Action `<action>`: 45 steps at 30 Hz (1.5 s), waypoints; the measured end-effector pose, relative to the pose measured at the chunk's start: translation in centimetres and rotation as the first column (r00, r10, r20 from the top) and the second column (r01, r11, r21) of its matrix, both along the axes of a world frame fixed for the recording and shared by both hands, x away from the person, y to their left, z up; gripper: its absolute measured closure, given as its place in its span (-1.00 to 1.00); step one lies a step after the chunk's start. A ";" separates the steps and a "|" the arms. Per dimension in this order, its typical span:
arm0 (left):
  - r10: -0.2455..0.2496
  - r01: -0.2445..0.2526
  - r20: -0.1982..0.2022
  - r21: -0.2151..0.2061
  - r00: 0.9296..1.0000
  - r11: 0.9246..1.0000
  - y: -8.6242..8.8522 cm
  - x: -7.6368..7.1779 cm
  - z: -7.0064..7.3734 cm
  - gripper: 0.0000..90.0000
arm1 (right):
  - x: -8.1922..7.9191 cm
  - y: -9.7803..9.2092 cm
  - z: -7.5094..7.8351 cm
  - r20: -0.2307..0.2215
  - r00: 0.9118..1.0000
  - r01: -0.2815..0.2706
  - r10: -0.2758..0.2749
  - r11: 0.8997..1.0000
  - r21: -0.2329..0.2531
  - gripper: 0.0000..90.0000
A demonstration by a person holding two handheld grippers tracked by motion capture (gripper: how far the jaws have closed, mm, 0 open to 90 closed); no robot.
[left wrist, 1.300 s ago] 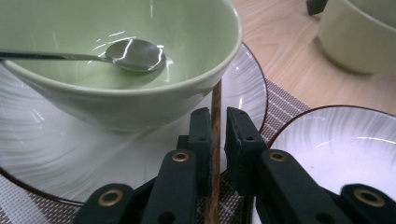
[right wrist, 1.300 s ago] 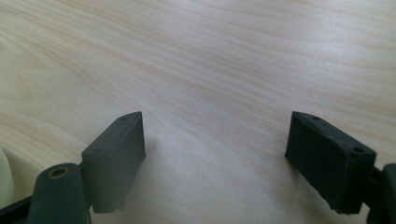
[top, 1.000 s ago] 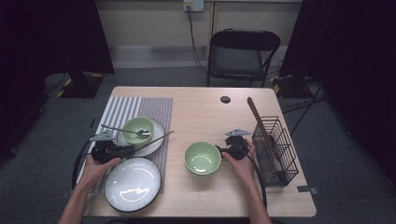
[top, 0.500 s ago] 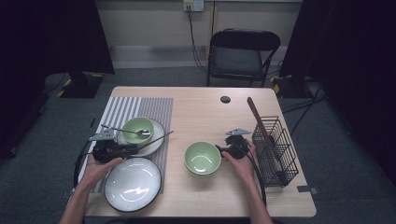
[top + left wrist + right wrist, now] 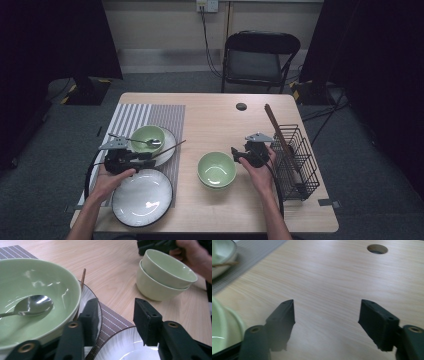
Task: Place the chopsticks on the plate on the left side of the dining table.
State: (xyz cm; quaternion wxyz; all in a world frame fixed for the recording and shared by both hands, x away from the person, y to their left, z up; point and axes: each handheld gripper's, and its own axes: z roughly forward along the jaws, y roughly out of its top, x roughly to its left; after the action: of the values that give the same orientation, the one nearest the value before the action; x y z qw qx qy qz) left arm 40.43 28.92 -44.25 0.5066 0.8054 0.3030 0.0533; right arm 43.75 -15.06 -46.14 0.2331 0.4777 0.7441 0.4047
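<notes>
High view first, working from the left: the left claw (image 5: 145, 159) sits between the small plate (image 5: 167, 142) carrying a green bowl (image 5: 148, 137) with a spoon (image 5: 150, 141) in it and the big white plate (image 5: 142, 196) nearer the person, all at the striped placemat (image 5: 150, 112). A chopstick (image 5: 172, 148) leans across the small plate's rim. Its jaws stand well apart, gripping nothing. Mid-bench sit the stacked green bowls (image 5: 217, 170), and just right of them the right claw (image 5: 235, 154), jaws also spread wide and empty, close by the stack's rim. Far right stands the wire basket (image 5: 300, 160) with a wooden stick poking out of it. My read is that the stack is the thing in play; to take it well, the right claw should slide one jaw inside the top bowl's rim and one outside, bite low enough not to slip, and lift straight so the lower bowl stays put. The left gripper view (image 5: 115, 322) gives what the overhead cannot: two bowls (image 5: 162, 275) nested, the top one riding slightly tilted, and the spoon's bowl (image 5: 35, 304) resting face up. The right gripper view (image 5: 325, 322) shows bare wood between its jaws, the stack's rim (image 5: 224, 330) at the left edge, and a cable hole (image 5: 377, 249) ahead.
</notes>
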 end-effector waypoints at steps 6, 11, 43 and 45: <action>0.006 -0.006 0.024 0.015 1.000 1.000 -1.8 0.2 0.5 0.12 | -0.5 0.8 2.1 0.022 0.997 -0.080 0.079 0.996 0.029 -0.23; 0.015 -0.016 0.047 0.019 0.999 1.000 -3.1 0.6 0.8 0.04 | -0.5 1.3 3.3 0.036 0.989 -0.145 0.143 0.988 0.052 -0.19; 0.030 -0.029 0.050 -0.009 0.998 1.000 -4.3 0.2 1.9 -0.36 | -1.0 -2.1 12.1 0.115 0.977 -0.191 0.179 0.977 0.095 0.09; 0.030 -0.030 0.050 -0.009 0.998 1.000 -4.3 0.2 1.9 -0.38 | -1.2 -2.5 12.6 0.123 0.978 -0.181 0.169 0.979 0.092 0.10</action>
State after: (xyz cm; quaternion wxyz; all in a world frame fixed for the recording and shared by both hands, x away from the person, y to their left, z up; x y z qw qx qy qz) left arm 40.59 24.65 -42.32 0.5164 0.7971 0.3026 0.0796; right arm 42.53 -17.59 -33.58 0.2140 0.3978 0.7469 0.4880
